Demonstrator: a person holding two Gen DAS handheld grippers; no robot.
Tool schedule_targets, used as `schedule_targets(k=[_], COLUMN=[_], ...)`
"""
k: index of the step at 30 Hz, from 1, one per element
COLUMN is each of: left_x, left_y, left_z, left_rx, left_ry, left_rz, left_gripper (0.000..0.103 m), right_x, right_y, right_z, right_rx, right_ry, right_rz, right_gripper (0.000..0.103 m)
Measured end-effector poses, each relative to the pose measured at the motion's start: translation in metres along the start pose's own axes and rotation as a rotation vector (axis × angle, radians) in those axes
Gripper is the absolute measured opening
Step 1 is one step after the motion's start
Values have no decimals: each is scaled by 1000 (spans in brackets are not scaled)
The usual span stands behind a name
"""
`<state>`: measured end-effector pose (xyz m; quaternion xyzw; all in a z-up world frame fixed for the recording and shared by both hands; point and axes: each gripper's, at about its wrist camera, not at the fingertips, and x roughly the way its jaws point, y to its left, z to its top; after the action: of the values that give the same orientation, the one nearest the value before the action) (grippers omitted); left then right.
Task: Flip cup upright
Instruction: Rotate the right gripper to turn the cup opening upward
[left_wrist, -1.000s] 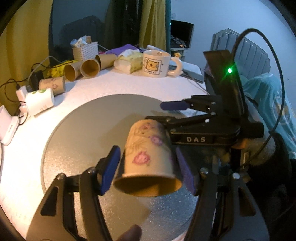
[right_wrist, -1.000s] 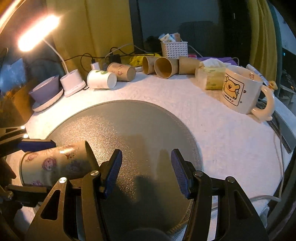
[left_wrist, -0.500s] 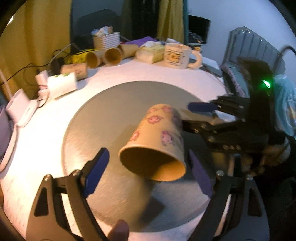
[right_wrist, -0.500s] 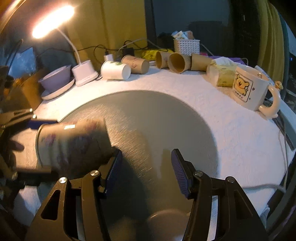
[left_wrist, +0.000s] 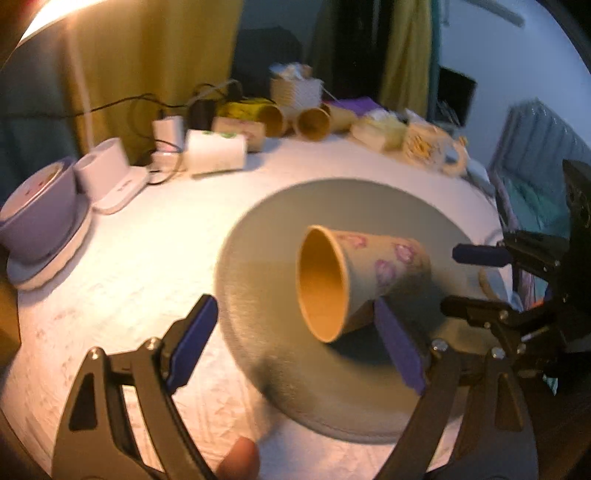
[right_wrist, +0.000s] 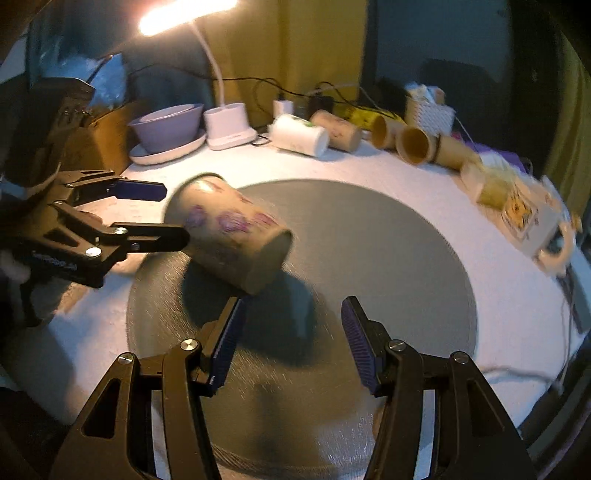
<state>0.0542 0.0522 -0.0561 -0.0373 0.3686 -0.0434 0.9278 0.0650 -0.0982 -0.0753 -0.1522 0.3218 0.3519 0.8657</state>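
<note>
A tan paper cup (left_wrist: 364, 280) with pink flowers lies tilted on its side over the grey round mat (left_wrist: 369, 398), mouth toward the left camera. My left gripper (left_wrist: 295, 339) is open; its right finger touches the cup's lower side, its left finger is well clear. In the right wrist view the cup (right_wrist: 229, 236) sits beside the left gripper (right_wrist: 159, 212), whose jaws stand apart. My right gripper (right_wrist: 291, 347) is open and empty, just below the cup over the mat (right_wrist: 388, 258).
At the table's back stand a purple bowl (right_wrist: 166, 123), a white lamp base (right_wrist: 227, 123), several paper cups lying down (right_wrist: 413, 144), a white basket (right_wrist: 430, 112), a tissue pack (right_wrist: 491, 181) and a bear mug (right_wrist: 532, 221). The white tablecloth (left_wrist: 122, 273) surrounds the mat.
The left gripper has opened and swung left, releasing the cup. The cup has tipped from hanging mouth-down to lying sideways on the mat. The right gripper has pulled back slightly.
</note>
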Motion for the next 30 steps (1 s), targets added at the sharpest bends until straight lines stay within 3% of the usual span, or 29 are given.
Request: schedule_targets(k=[1, 2, 4, 15, 22, 24, 26, 30], left_x=[-1, -3, -4, -17, -17, -17, -18, -17], left_y=[5, 11, 20, 58, 62, 62, 60, 60], left_z=[-1, -1, -1, -3, -5, -5, -5, -5], left_rx=[-22, -47, -86, -285, -310, -309, -306, -302], left_ry=[-8, -20, -35, -79, -73, -75, -76, -76], left_rz=[5, 10, 14, 43, 49, 47, 48, 52], left_gripper=[87, 87, 87, 87, 87, 87, 87, 87], right_x=[2, 5, 12, 70, 97, 103, 104, 97], right_y=[5, 12, 23, 58, 61, 60, 58, 45], right_z=[6, 13, 24, 71, 79, 81, 84, 92], right_rx=[-30, -71, -143, -435, -574, -585, -586, -499], right_ry=[2, 4, 12, 135, 256, 286, 294, 256], right_rz=[1, 0, -3, -83, -123, -124, -120, -102], right_gripper=[64, 77, 81, 81, 81, 81, 68, 68])
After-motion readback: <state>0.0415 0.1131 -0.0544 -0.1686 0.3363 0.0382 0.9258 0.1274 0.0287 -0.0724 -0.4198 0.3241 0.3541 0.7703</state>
